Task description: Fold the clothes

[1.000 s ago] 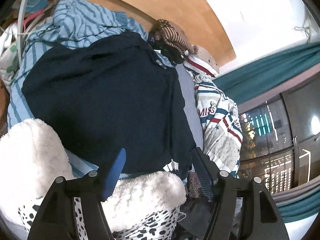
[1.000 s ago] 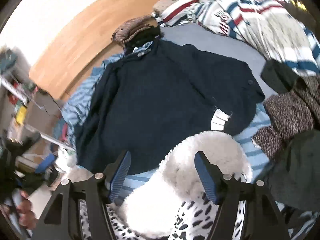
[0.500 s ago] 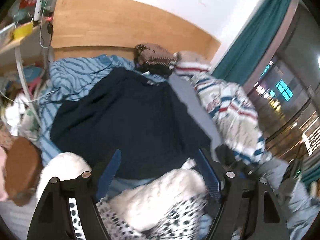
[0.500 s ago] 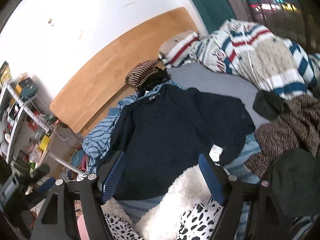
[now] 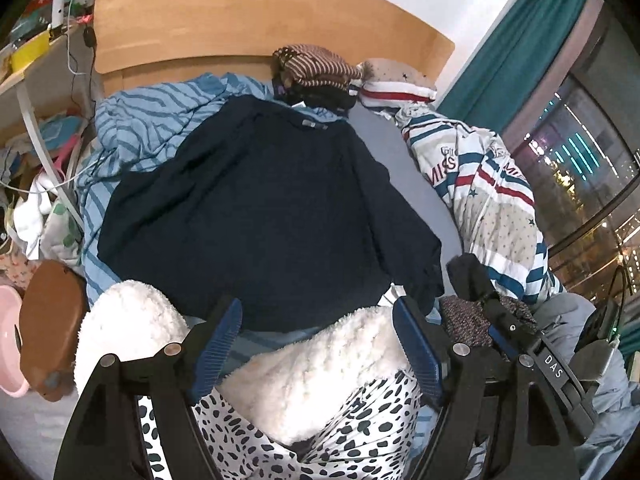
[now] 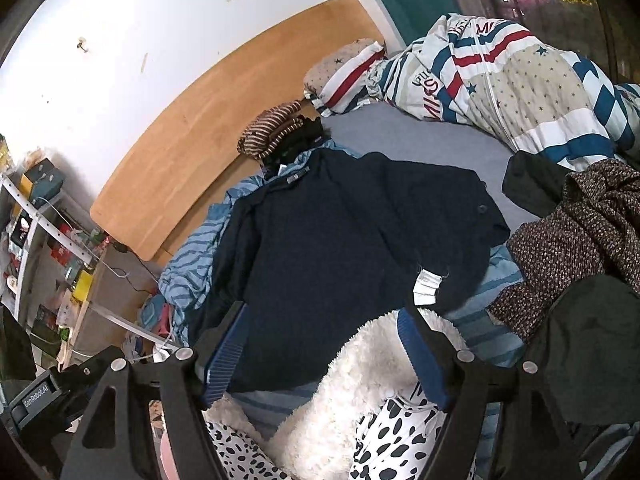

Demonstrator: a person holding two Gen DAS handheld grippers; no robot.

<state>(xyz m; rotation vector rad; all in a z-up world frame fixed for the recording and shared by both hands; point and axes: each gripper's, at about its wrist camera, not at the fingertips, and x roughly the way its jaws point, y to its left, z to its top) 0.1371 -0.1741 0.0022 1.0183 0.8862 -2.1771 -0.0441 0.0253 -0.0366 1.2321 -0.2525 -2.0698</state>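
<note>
Left wrist view: left hand-held gripper (image 5: 318, 340) has its jaws spread wide with nothing between them, hovering over a fluffy white garment with a spotted lining (image 5: 312, 376).
Sweater: the navy sweater (image 5: 272, 216) lies spread flat on the bed (image 5: 400, 168), collar toward the wooden headboard (image 5: 240, 20).
Change: compared with half a second ago the view sits a bit lower; sweater hasn't moved.
Right wrist view: right hand-held gripper (image 6: 322, 354) also gapes wide and empty, above the same sweater's (image 6: 340, 248) hem.
Extras: striped duvet (image 6: 520, 80) at the right, speckled brown knit (image 6: 568, 240) beside the sweater.
</note>
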